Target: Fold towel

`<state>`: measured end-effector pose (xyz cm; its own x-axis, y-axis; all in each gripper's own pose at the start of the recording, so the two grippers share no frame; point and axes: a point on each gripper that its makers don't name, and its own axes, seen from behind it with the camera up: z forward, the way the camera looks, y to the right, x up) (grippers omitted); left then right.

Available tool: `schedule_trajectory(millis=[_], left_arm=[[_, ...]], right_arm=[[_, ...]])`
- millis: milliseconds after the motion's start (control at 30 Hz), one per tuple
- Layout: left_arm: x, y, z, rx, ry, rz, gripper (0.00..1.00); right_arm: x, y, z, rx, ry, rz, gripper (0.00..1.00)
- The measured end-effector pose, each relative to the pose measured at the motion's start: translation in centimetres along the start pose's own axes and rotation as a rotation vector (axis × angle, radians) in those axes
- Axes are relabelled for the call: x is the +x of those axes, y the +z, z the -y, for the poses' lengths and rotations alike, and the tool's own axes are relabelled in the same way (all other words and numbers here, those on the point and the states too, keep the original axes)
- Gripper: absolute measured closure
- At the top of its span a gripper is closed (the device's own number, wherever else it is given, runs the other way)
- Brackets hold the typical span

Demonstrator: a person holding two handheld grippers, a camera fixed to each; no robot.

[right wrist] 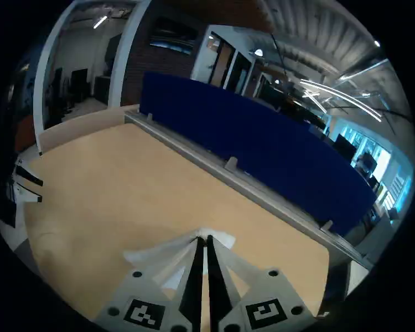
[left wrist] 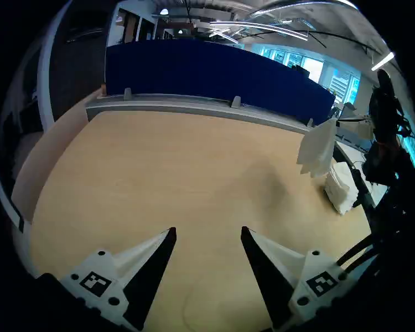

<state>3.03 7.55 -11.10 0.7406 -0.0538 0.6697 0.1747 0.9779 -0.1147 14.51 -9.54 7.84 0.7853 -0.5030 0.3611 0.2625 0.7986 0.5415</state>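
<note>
In the right gripper view, the right tongs (right wrist: pixel 203 239) are sitting at the bottom centre of the frame with their two fingers (right wrist: pixel 192 276) pressed almost together. They are pinching a fold of the white towel (right wrist: pixel 217 237) between the tips. A little of the cloth is bunching out past the tips, and more of it is trailing off to the lower left beside the left finger. Beneath them the pale wooden surface (right wrist: pixel 113 177) is spreading across the middle of the frame, and a blue partition (right wrist: pixel 252 138) is running diagonally along its far edge.

In the left gripper view, the left tongs (left wrist: pixel 207 229) are pointing up from the bottom edge. Their fingers are standing well apart and are gripping nothing, with bare wood showing between them. At the right of this frame the towel (left wrist: pixel 318 146) is hanging in loose folds, lifted clear above the surface (left wrist: pixel 169 166). Just below and to the right of it, a stack of white cloths (left wrist: pixel 340 191) is lying near the right edge of the surface. The blue partition (left wrist: pixel 207 72) is crossing the upper part of the frame behind a grey rail (left wrist: pixel 196 104).
</note>
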Motion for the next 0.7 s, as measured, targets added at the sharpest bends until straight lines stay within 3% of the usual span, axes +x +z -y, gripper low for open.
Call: schedule_trajectory(millis=[700], left_arm=[[0.4, 1.2, -2.1, -0.005, 0.035, 0.021, 0.14]], right_arm=[[-4.1, -2.5, -10.5, -0.113, 0.032, 0.047, 0.96]])
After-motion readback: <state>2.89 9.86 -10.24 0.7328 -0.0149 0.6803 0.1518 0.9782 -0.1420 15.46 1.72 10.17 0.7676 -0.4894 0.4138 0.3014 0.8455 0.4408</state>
